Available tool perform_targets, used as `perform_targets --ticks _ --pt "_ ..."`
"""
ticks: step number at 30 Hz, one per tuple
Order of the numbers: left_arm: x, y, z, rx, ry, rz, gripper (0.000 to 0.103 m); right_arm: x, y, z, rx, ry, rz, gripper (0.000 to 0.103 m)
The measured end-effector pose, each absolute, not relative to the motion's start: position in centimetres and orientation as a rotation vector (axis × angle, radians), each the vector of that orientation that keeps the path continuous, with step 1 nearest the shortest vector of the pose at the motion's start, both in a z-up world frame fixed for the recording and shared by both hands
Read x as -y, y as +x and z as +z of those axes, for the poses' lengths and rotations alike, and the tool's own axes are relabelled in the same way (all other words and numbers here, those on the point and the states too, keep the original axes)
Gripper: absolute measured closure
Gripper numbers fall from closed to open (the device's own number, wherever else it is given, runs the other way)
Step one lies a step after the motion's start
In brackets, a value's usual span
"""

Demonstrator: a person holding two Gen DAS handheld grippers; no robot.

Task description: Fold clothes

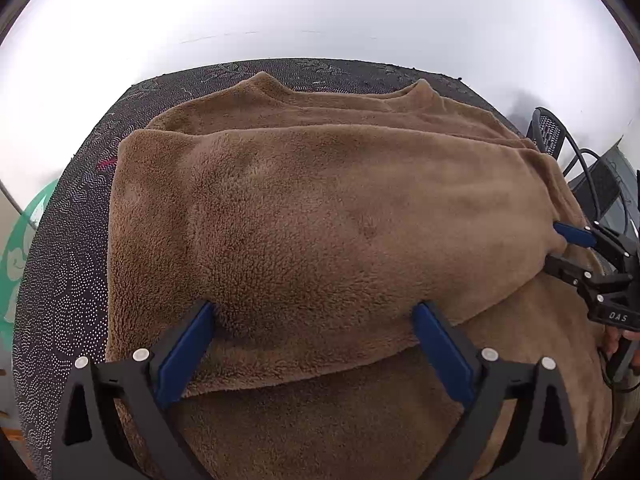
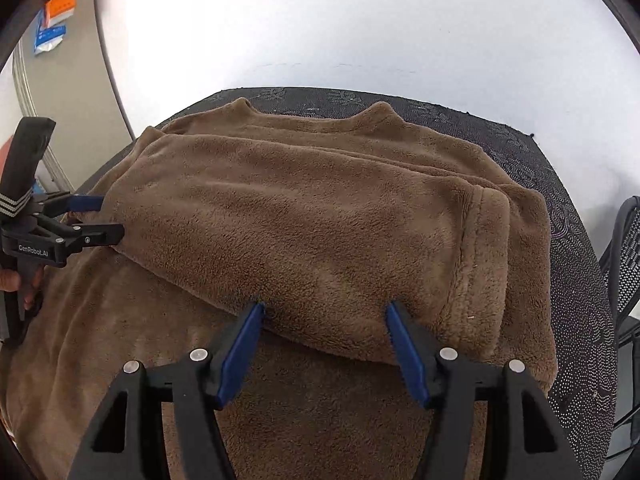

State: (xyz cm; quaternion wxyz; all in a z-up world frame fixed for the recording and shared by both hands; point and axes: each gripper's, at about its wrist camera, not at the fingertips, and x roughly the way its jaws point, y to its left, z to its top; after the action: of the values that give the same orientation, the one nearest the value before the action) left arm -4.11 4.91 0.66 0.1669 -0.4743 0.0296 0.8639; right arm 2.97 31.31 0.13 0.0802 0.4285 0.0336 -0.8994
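Observation:
A brown fleece sweater (image 1: 320, 200) (image 2: 320, 208) lies on a dark dotted mat (image 1: 60, 280) (image 2: 580, 280), neckline at the far side. A thick folded layer rests across its middle. My left gripper (image 1: 314, 312) (image 2: 112, 218) stands open at the near left edge of that fold, its blue pads (image 1: 188, 348) wide apart with the fleece between them. My right gripper (image 2: 325, 308) (image 1: 554, 245) is open at the near right part of the fold, pad tips touching the pile on either side of the cloth. The near part of the sweater lies flat under both tools.
The mat covers a white table (image 1: 320, 8) (image 2: 360, 20). A black mesh chair (image 1: 548, 128) (image 2: 628, 248) stands off the right edge. A green patterned object (image 1: 16, 248) sits at the left. Orange and blue packets (image 2: 56, 12) lie far left. A hand (image 2: 12, 280) grips the left tool.

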Motion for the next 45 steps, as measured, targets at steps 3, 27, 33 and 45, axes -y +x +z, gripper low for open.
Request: perform_targets --ticks 3,27,33,45 --pt "-4.6 -3.6 1.1 -0.060 -1.361 2.463 0.003 -31.0 3.2 0.4 -0.124 1.289 -2.705 0.036" --pt "-4.6 4.5 0.4 -0.103 -1.363 2.370 0.003 -26.1 9.8 -1.1 -0.212 1.312 -2.536 0.022" --pt "-3.8 6.7 1.6 -0.101 -1.366 2.365 0.003 -26.8 10.7 -0.2 -0.212 1.293 -2.556 0.022" --pt "-5.3 12.8 0.4 -0.317 -1.341 2.307 0.003 -24.3 17.2 -0.5 -0.342 1.268 -2.330 0.022"
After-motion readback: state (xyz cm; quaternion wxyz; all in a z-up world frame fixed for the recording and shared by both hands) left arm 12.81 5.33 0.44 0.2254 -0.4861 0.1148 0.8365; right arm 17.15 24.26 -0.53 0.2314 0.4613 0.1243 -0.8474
